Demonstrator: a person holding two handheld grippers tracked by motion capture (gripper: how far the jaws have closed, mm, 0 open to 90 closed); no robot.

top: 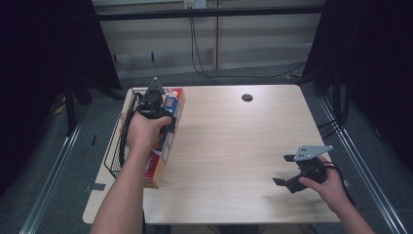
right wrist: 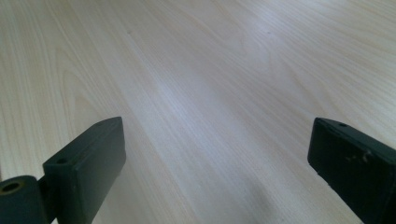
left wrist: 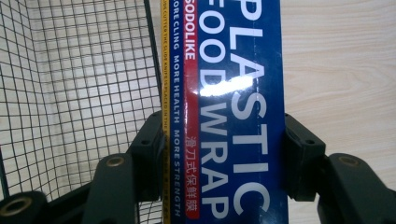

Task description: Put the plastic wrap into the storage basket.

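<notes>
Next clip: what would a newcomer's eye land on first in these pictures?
The long blue plastic wrap box stands out first, clamped across its width by the left gripper at the table's left side, right beside a black wire basket at that edge. Next comes the right gripper, held with jaws wide open over bare wood near the table's front right corner. A small dark round spot sits near the far edge.

A light wooden table (top: 234,146) filled the middle of the room. A black wire basket (top: 115,146) sat at its left edge, its mesh wall (left wrist: 70,93) fine and square. A small dark round spot (top: 247,97) lay near the far edge. Black cables (top: 204,63) ran down the wall behind.
</notes>
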